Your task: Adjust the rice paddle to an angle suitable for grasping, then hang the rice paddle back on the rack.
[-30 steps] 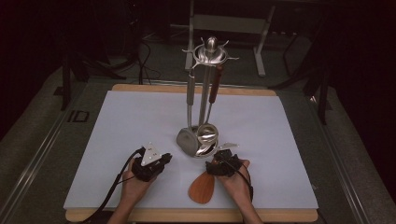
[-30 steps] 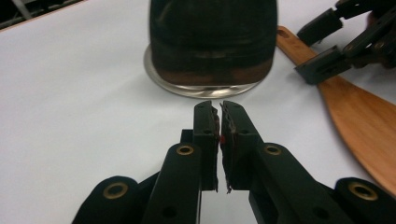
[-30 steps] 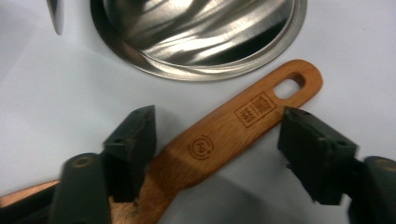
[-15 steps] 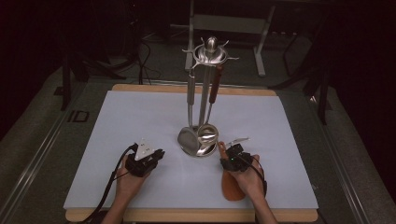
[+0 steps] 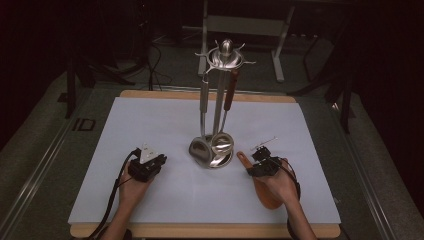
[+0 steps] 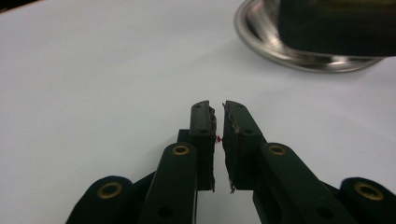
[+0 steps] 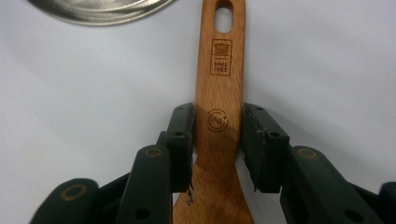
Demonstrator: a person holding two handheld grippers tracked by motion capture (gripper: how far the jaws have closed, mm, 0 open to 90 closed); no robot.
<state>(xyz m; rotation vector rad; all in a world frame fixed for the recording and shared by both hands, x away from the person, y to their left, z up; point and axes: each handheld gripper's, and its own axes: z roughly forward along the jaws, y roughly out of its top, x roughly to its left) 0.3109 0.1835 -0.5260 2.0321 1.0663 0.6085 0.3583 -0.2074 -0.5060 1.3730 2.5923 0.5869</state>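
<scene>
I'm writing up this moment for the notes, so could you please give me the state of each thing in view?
Wooden spatula: flat on the mat, handle between the right jaws.
Right gripper: jaws just closing, pads against the handle's edges.
Left gripper: nearly shut, a narrow gap, nothing held.
Utensil stand: upright, two utensils hanging.
White mat: flat on the table.

Spatula (image 7: 219, 116) is lying between the right gripper (image 7: 218, 135) fingers (image 7: 180, 140); stand base (image 7: 100, 10) is sitting ahead-left of them, on the mat (image 5: 150, 125).
</scene>
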